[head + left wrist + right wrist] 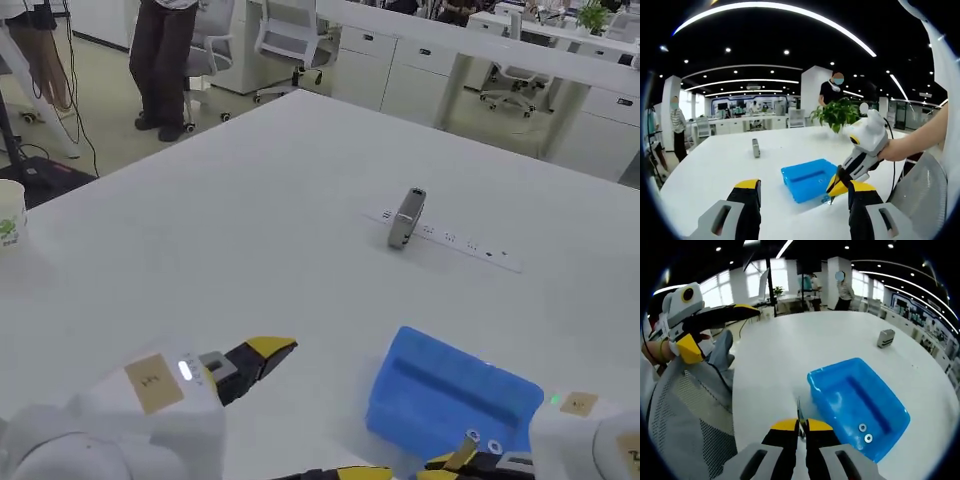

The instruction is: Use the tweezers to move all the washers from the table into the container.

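A blue container (450, 392) sits on the white table (250, 230) near its front edge. Two washers (862, 427) lie inside it, in the corner nearest me, also seen as washers (482, 440) from above. My right gripper (801, 426) is shut on thin tweezers (799, 412), whose tips point at the table just beside the container (857, 405). From the head view the right gripper (440, 465) sits at the bottom edge. My left gripper (804, 192) is open and holds nothing. It hovers left of the container (807, 177), seen as left gripper (258, 365) from above.
A small grey device (405, 215) stands on a white power strip (455, 240) at mid-table. A paper cup (8, 215) sits at the far left edge. A person (165, 60) stands beyond the table among office chairs (290, 40).
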{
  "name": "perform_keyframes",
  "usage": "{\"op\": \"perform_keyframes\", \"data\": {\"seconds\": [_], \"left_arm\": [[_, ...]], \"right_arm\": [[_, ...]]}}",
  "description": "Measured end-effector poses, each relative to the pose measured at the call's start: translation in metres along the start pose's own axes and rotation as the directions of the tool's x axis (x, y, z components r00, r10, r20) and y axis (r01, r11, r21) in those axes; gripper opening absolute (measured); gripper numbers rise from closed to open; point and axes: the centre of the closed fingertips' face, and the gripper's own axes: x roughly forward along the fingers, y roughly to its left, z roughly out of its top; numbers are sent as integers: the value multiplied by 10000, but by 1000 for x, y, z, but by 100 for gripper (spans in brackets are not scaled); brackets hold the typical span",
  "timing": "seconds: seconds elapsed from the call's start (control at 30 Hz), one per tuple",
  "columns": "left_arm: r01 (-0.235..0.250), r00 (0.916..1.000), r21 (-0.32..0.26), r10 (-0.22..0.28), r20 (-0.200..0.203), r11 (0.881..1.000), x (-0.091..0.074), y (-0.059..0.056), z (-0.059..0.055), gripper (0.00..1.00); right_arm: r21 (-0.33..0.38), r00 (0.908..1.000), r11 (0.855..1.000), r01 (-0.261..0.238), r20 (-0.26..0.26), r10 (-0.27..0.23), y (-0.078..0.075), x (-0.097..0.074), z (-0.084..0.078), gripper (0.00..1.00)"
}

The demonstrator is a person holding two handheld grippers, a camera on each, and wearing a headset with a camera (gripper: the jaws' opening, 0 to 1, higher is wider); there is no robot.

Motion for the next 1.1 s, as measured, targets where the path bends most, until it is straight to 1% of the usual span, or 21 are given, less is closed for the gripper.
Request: {"op": "perform_keyframes", "data": {"seconds": [0.03, 0.07, 0.13, 0.17, 0.2, 0.23, 0.37, 0.47, 0.53, 0.6, 0.63, 0.7, 0.8, 0.9, 0.93, 1.03, 1.07, 1.1], "left_arm": [[5, 10000, -12, -5, -3, 10000, 0, 0, 0, 71], [15, 10000, -16, -15, -18, 10000, 0, 0, 0, 71], [41, 10000, 24, -41, -28, 10000, 1, -1, 0, 71], [47, 10000, 39, -47, -44, 10000, 1, -1, -1, 71], [53, 10000, 42, -52, -60, 10000, 1, -1, -1, 71], [59, 10000, 40, -59, -68, 10000, 1, -1, -1, 71], [72, 9999, 91, -71, -114, 9999, 1, -2, -2, 71], [56, 10000, 82, -55, -65, 10000, 1, -2, -1, 71], [25, 10000, 60, -25, -80, 10000, 0, -1, -1, 71], [4, 10000, 78, -4, -81, 10000, 0, -1, -1, 71], [-2, 10000, 81, 2, -87, 10000, 0, -1, -1, 71], [-33, 10000, 77, 33, -85, 10000, 0, 0, -1, 71], [-79, 10000, 63, 79, -59, 9999, 0, 1, -1, 71], [-91, 10000, 67, 91, -39, 9999, 0, 2, -1, 71], [-94, 9999, 69, 94, -35, 9999, 0, 2, 0, 71], [-108, 9999, 4, 108, -39, 9999, 0, 2, -1, 71], [-99, 9999, -37, 98, -30, 9999, 0, 2, -1, 71], [-81, 10000, -30, 81, -21, 10000, 0, 2, -1, 72]], "right_arm": [[218, 9999, 9997, 51, 148, -54, -1, 0, 1, 1], [634, 9994, 9979, 89, 337, -111, -3, 0, 1, 1], [1351, 9986, 9908, 4, 527, -76, -4, -1, 1, 2], [1520, 9985, 9884, -42, 553, -42, -4, -2, 1, 2], [1529, 9987, 9882, -24, 498, -52, -6, -4, -2, 2], [1471, 9983, 9891, 1, 577, -87, -6, -4, -2, 2], [1304, 9982, 9915, 26, 590, -104, -4, -6, 0, 3], [1266, 9977, 9919, 3, 676, -89, -3, -5, 2, 3], [1171, 9982, 9931, 2, 603, -73, -3, -2, 2, 3], [920, 9993, 9958, -36, 378, 1, -1, 1, -1, 3], [796, 9992, 9968, -72, 385, 41, 0, 1, -1, 3], [775, 9991, 9969, -98, 414, 66, 2, 2, 0, 3], [282, 9993, 9996, -81, 374, 70, 4, 1, 0, 3], [73, 9997, 10000, -16, 258, 14, 6, 1, 0, 3], [59, 9996, 10000, -6, 273, 4, 6, 1, 0, 2], [345, 9987, 9993, 119, 487, -136, 4, 1, 0, 2], [577, 9980, 9983, 89, 617, -124, 3, 1, 0, 2], [601, 9980, 9981, 119, 609, -155, 3, 0, 0, 2]]}}
